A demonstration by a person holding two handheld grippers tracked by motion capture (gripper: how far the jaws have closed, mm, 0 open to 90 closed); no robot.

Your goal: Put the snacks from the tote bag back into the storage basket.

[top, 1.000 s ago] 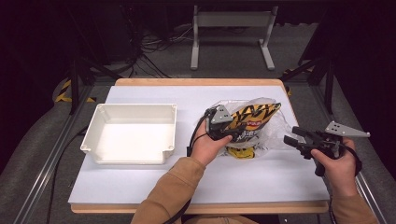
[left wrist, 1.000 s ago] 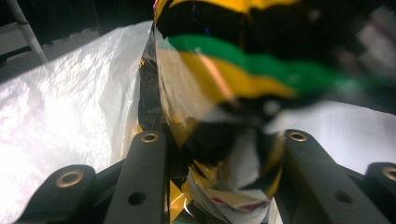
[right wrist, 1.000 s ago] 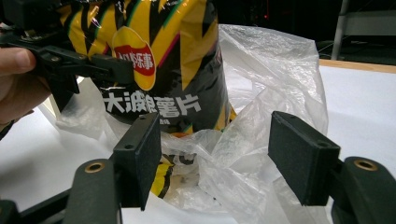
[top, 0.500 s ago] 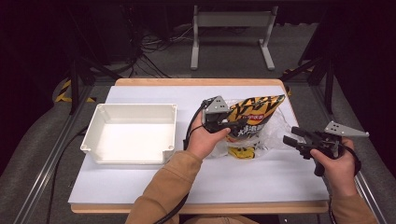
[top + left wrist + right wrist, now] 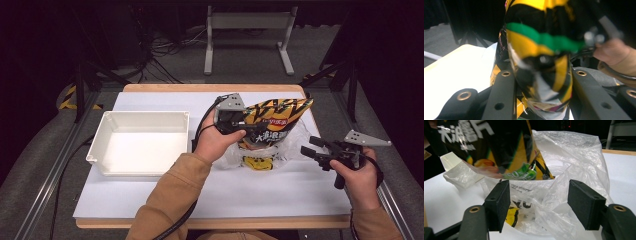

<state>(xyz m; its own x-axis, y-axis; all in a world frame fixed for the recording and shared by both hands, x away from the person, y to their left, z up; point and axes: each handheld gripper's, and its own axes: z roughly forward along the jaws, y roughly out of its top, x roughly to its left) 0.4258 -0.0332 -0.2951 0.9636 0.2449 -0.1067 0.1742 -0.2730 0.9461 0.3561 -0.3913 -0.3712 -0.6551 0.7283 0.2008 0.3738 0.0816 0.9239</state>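
White tray (image 5: 102, 134) at table left: nothing is seen in it. Left gripper (image 5: 250, 128) is clamped on the yellow-black snack bag (image 5: 280, 117), which is held lifted, its lower end just inside the mouth of the clear plastic bag (image 5: 295, 145). For a clean extraction, the lift is best kept straight up so the film is not dragged along. Right gripper (image 5: 306, 146) is held with jaws apart at the plastic bag, nothing gripped; pinning the film would help.
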